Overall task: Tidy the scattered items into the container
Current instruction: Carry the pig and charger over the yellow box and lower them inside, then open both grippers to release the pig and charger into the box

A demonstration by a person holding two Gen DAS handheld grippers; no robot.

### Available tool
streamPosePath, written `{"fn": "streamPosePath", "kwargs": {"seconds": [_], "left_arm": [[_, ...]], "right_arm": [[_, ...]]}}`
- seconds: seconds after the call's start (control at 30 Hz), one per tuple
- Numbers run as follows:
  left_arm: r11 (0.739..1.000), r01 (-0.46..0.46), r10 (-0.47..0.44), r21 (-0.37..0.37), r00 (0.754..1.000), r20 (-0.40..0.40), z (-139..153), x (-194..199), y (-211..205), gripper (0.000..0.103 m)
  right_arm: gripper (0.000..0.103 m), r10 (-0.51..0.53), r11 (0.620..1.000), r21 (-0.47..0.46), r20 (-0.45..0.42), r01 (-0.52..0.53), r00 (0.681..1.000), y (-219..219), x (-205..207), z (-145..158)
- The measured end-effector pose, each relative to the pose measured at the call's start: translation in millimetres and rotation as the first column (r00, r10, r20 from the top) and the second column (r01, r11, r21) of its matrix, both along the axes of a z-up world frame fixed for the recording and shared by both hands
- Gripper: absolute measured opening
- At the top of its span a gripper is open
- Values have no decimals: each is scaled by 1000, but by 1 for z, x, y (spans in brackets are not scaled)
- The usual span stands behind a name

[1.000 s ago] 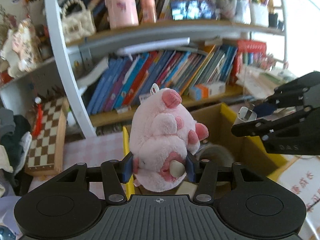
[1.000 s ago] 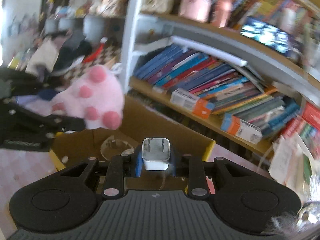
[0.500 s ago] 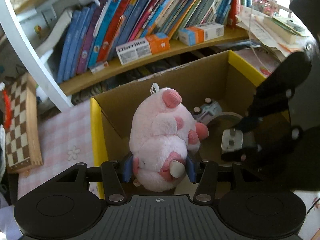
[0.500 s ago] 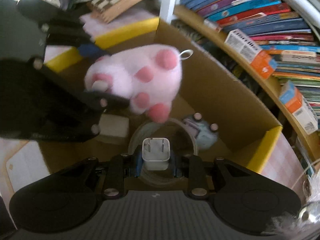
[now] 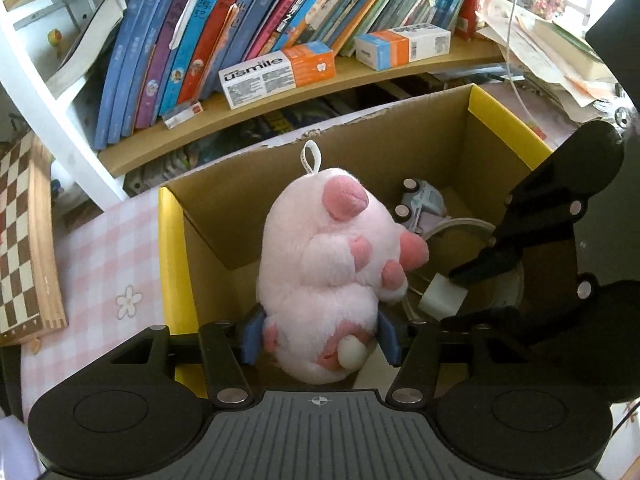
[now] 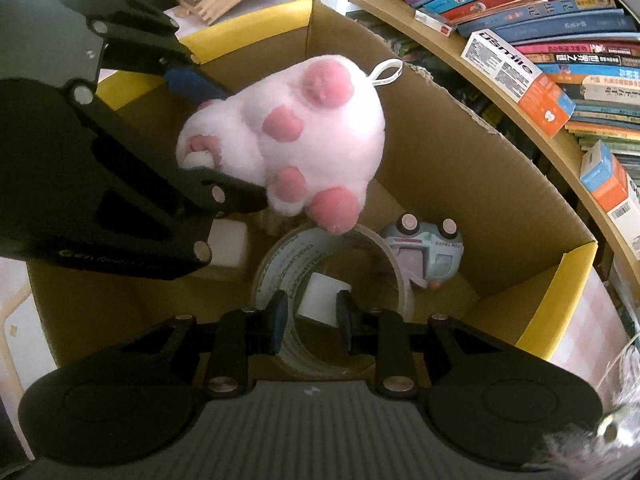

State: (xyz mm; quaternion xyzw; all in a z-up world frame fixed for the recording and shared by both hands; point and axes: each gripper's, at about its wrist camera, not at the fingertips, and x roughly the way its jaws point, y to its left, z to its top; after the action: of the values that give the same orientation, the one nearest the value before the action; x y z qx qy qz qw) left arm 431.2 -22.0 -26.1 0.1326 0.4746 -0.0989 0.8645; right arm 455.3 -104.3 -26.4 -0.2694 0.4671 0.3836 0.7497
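Note:
My left gripper (image 5: 319,338) is shut on a pink plush toy (image 5: 332,276) and holds it over the open cardboard box (image 5: 508,120). The plush (image 6: 304,136) and the left gripper (image 6: 202,128) also show in the right wrist view. My right gripper (image 6: 310,320) is open inside the box, just above a tape roll (image 6: 394,268). A white charger plug (image 6: 322,298) lies loose between its fingers, inside the tape ring. In the left wrist view the charger (image 5: 442,296) sits below the right gripper (image 5: 468,292).
A toy car (image 6: 430,250) and a white block (image 6: 228,242) lie in the box. A bookshelf (image 5: 280,12) with books and cartons stands behind the box. A chessboard (image 5: 24,240) lies on the pink checked cloth (image 5: 100,264) to the left.
Both grippers have dropped lower into the box. My right gripper has opened and let go of the charger, which now rests inside the tape roll. The left still holds the plush.

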Motion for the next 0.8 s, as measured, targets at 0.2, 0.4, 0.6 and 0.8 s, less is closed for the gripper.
{"fn": "streamPosePath", "kwargs": {"seconds": [0.2,0.4,0.6,0.8], "left_arm": [[1000,-24,24,-12,999,42,11,-7,5,70],[997,-31,38,-70,993,108,35,-23,16,70],[996,-8,22,-90,988,154,52,-43,12,70],[991,23,4,-129,977,212,69,-73,10,70]], "right_arm": [[32,1,996,84,18,-2,1000,-10,-7,23],[32,-44,987,158,46,36,998,-27,-14,47],[32,-59,983,181,78,44,995,-29,-25,63],[32,-37,978,207,122,11,992,-26,-46,82]]}}
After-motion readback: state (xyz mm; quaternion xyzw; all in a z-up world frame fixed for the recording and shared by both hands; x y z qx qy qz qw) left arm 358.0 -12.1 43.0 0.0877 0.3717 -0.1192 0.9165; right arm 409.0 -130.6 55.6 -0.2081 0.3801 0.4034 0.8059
